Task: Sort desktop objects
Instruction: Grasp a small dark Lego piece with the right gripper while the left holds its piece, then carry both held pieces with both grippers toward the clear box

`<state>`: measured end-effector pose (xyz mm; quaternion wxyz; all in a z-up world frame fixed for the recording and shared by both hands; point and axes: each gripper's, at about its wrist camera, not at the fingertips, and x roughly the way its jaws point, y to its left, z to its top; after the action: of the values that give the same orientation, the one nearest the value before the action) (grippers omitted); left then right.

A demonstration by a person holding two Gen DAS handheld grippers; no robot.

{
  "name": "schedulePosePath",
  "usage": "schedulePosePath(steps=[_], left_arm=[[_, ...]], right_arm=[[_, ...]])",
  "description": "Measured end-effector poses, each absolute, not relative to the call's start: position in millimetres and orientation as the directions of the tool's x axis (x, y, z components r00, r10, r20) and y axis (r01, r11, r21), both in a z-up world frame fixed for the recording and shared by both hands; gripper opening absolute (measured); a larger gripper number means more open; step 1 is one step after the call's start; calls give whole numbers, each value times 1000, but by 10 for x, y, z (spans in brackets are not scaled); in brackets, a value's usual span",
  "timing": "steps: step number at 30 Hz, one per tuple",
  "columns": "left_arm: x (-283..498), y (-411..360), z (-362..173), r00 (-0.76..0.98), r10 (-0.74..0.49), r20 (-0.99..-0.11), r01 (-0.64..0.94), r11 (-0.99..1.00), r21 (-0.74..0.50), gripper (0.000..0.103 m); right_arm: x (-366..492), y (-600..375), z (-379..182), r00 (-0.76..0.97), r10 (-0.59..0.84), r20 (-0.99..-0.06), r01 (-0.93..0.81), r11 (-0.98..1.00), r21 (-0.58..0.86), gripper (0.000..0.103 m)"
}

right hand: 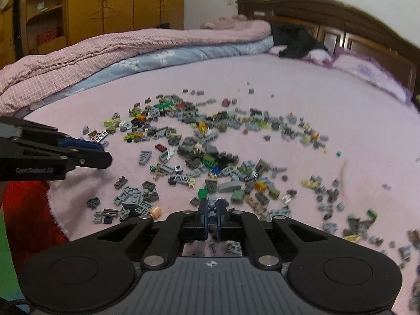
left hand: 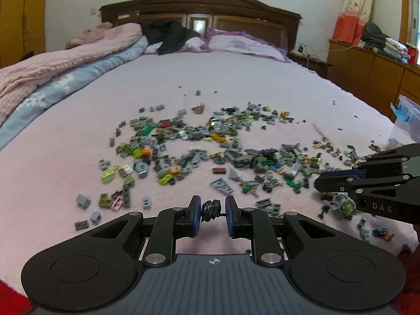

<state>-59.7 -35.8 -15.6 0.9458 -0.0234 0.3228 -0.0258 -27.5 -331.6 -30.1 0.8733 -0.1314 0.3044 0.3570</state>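
Pink bed [left hand: 105, 136] carries the brick scatter [left hand: 210, 147]; left hand-held gripper [left hand: 212, 211] pinches a black piece [left hand: 210, 209], right hand-held gripper [right hand: 213, 211] clamps a grey-blue piece [right hand: 211, 206], clear bin [left hand: 408, 120] by the right edge, nearer the right.

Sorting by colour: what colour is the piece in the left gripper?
Black piece, clearest in the left wrist view.

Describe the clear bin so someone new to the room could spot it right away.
Start at the pink bed strewn with small bricks. Follow the bricks to the bed's right edge, below the wooden cabinets. The clear bin sits there, the only container, with a blue latch.
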Motion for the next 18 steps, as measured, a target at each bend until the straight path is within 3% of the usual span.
schedulePosePath(steps=[7, 18], left_arm=[[-489, -560, -37, 808, -120, -577, 99, 993, -68, 21], [-232, -1198, 209, 816, -290, -500, 303, 951, -57, 21]], right_arm=[[-390, -3522, -65, 622, 541, -566, -670, 742, -28, 7], [-350, -4414, 253, 732, 446, -515, -435, 888, 151, 7]])
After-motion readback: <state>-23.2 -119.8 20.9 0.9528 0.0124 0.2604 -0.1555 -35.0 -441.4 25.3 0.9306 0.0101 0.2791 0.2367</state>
